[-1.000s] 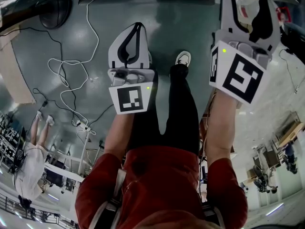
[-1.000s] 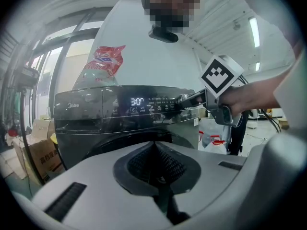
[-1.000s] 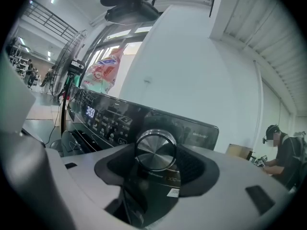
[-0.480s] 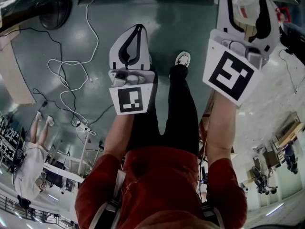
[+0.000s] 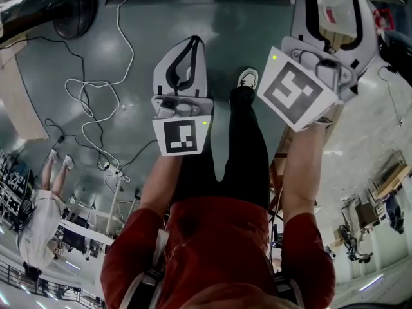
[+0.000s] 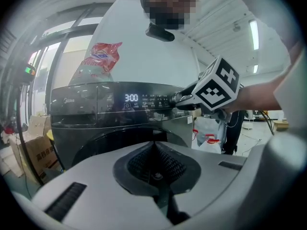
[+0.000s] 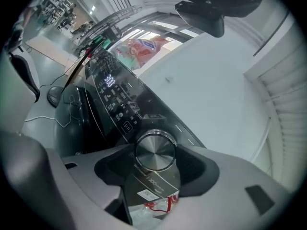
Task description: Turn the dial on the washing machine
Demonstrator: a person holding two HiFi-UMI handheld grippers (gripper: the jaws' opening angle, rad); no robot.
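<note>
- The dial (image 7: 154, 150), a round brushed-metal knob, sits on the dark control panel (image 7: 115, 97) of the washing machine (image 6: 120, 123), to the right of the lit buttons and icons.
- My right claw (image 7: 158, 155) is clamped on the dial, with one dark pad against each side of its rim and the metal face showing between them.
- The right gripper view is tilted, so the panel runs slantwise across it from upper left down to the dial.
- In the left gripper view the right claw's marker cube (image 6: 218, 87) sits at the right end of the panel, just right of the display (image 6: 131, 97), which reads 3:00.
- My left claw (image 6: 155, 152) is closed, its ribbed pads meeting with nothing between them. It is level with the machine's front and well apart from it.
- Below the panel is the machine's dark round door (image 6: 91, 150).
- A red printed bag (image 6: 103, 56) lies on top of the machine, and a white plastic bag with red handles (image 6: 208, 131) stands beside its right side.
- The head view shows both claws out in front of me, above a grey floor (image 5: 77, 37) where a white cable (image 5: 87, 102) loops.
- A white shoe (image 5: 248, 78) shows between the two claws.
</note>
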